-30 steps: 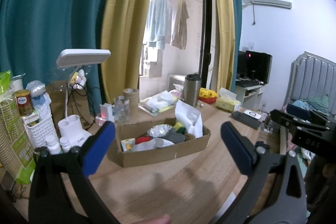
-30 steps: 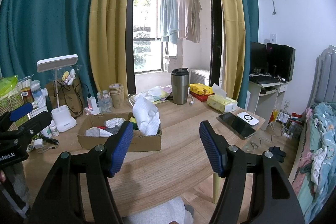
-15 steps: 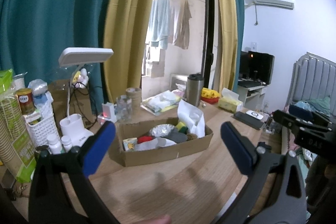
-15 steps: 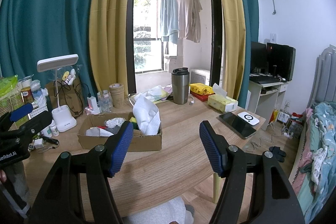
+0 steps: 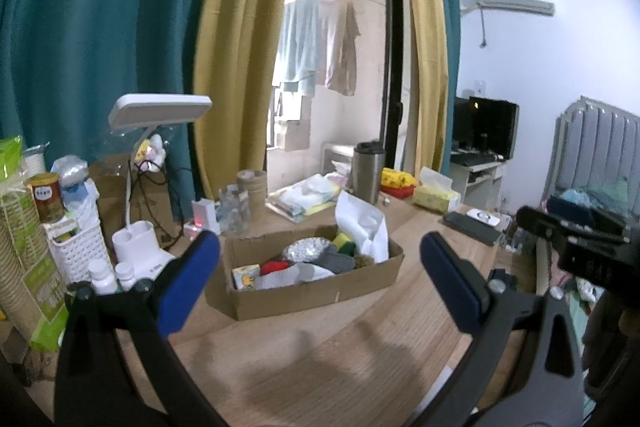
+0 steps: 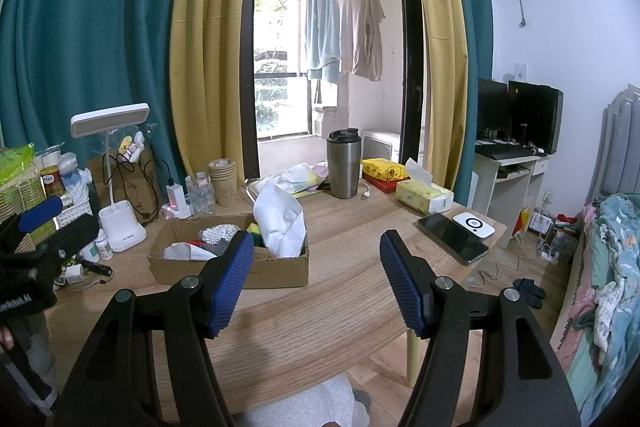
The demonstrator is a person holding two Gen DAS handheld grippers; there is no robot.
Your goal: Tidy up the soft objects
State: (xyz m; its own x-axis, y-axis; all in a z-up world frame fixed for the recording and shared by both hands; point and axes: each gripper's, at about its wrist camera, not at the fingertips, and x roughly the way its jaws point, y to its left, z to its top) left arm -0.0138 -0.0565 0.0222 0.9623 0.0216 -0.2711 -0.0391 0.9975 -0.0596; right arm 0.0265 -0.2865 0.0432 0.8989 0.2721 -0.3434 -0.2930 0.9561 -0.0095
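Observation:
A shallow cardboard box [image 5: 316, 293] stands on the wooden table; it also shows in the right wrist view [image 6: 276, 273]. In it lie a white cloth [image 5: 362, 227], a grey knit piece [image 5: 334, 261], a red item [image 5: 274, 267], a yellow-green sponge [image 5: 345, 242] and a silvery wad [image 5: 306, 249]. My left gripper [image 5: 320, 275] is open and empty, held above the table in front of the box. My right gripper [image 6: 316, 283] is open and empty, just right of the box.
A white desk lamp [image 6: 116, 211], paper cups [image 6: 223, 181], a steel tumbler [image 6: 343, 163], a tissue box [image 6: 424, 193] and a phone [image 6: 452, 237] stand around the box. A white basket and bottles [image 5: 80, 243] crowd the left. The table's edge runs along the right.
The left gripper has shifted slightly, so the box sits a little further right and closer in its view. The right gripper has barely moved. Both stay open.

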